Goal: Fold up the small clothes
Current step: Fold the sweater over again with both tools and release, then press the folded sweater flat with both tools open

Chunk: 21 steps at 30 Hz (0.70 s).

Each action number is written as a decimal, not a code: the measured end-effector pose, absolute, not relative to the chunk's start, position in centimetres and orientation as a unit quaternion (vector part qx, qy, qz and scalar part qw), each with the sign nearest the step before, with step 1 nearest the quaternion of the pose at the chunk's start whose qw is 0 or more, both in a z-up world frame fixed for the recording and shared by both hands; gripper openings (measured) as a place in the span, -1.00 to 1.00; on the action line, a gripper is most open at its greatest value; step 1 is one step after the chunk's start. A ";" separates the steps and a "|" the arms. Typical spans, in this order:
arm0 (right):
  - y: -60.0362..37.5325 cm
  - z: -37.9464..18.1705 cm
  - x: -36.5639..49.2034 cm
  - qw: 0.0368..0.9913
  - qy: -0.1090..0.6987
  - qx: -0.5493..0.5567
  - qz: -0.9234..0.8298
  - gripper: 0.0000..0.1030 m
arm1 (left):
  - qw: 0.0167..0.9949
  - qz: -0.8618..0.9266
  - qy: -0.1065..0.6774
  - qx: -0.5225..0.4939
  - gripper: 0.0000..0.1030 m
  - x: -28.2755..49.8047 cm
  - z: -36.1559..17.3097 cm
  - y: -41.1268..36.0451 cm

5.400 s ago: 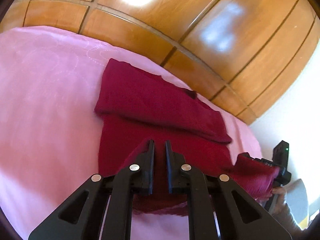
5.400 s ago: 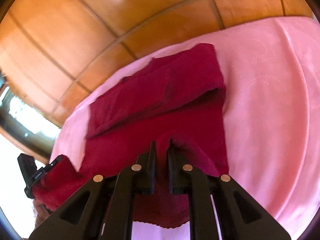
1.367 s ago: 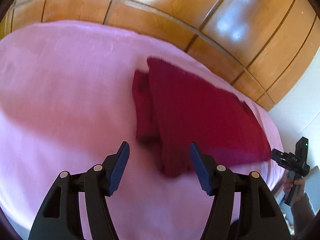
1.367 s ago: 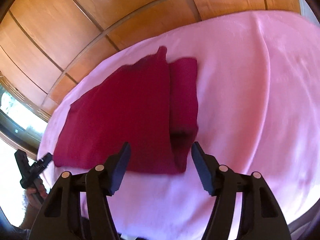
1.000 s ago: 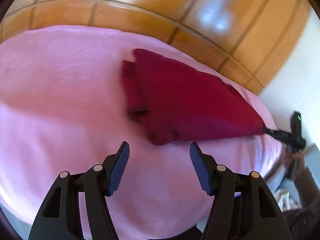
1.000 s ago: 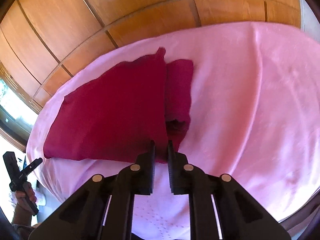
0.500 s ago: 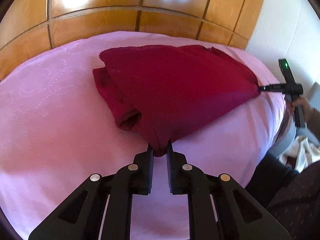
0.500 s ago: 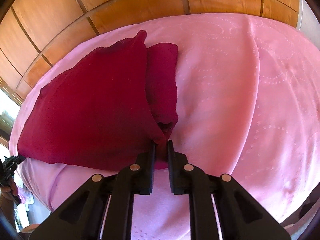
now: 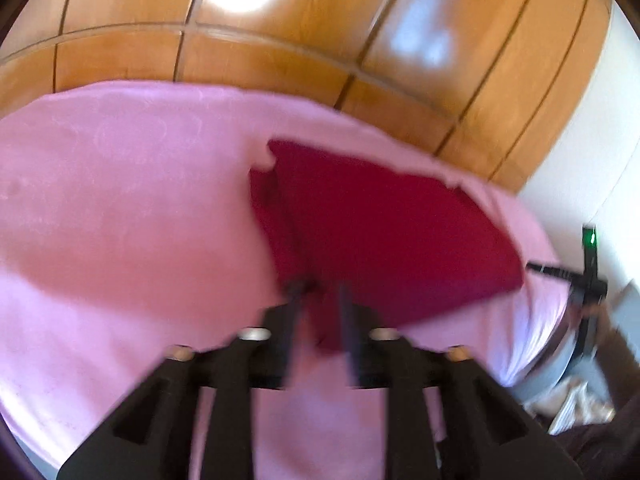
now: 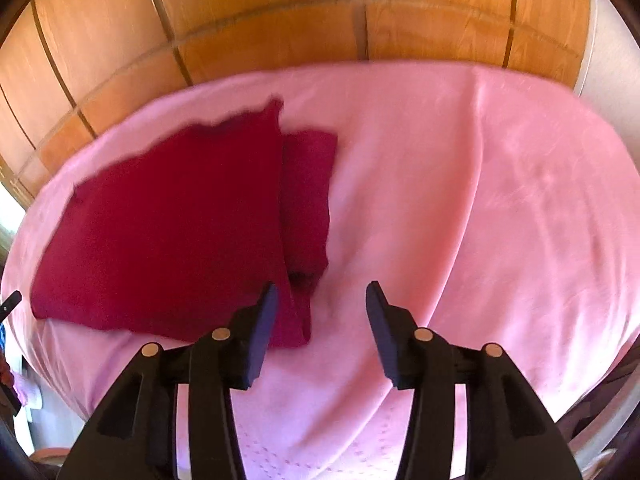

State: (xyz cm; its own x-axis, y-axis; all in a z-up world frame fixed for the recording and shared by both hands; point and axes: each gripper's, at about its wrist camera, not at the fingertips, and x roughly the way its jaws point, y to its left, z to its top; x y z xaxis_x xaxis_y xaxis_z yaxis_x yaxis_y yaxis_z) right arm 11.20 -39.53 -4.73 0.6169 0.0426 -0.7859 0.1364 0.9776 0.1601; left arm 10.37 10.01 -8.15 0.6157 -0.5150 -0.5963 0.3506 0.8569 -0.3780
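Observation:
A dark red folded garment (image 9: 384,236) lies on the pink bed cover (image 9: 120,220). In the blurred left wrist view my left gripper (image 9: 320,304) has its fingers slightly apart at the garment's near corner, with red cloth showing between them. In the right wrist view the garment (image 10: 168,232) lies flat at the left, a narrower folded part sticking out on its right side. My right gripper (image 10: 320,304) is open and empty, its left finger (image 10: 264,316) over the garment's near right corner.
A wooden panelled wall (image 10: 280,12) stands behind the bed. The right gripper (image 9: 588,276) shows at the bed's right edge in the left wrist view. Light cloth (image 9: 576,404) lies low beside the bed. The pink bed cover (image 10: 480,200) stretches to the right.
My right gripper has opened and let go of the garment's corner, which now lies flat. My left gripper's fingers have parted slightly amid motion blur. The garment has dropped onto the bed.

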 end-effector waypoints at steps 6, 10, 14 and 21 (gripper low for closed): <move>-34.0 -3.6 16.2 0.903 0.419 0.072 0.056 0.00 | 0.906 -0.230 0.343 -0.093 0.05 13.8 -6.6 4.1; -29.9 -3.8 21.2 0.902 0.419 0.028 0.100 0.03 | 0.906 -0.220 0.353 -0.074 0.05 16.7 -6.9 0.6; -27.1 -4.3 26.3 0.895 0.426 0.005 0.131 0.05 | 0.906 -0.201 0.369 -0.053 0.10 19.4 -8.2 -1.1; -29.5 -9.4 32.3 0.878 0.474 -0.006 0.066 0.09 | 0.896 -0.171 0.400 -0.083 0.10 22.3 -12.7 0.5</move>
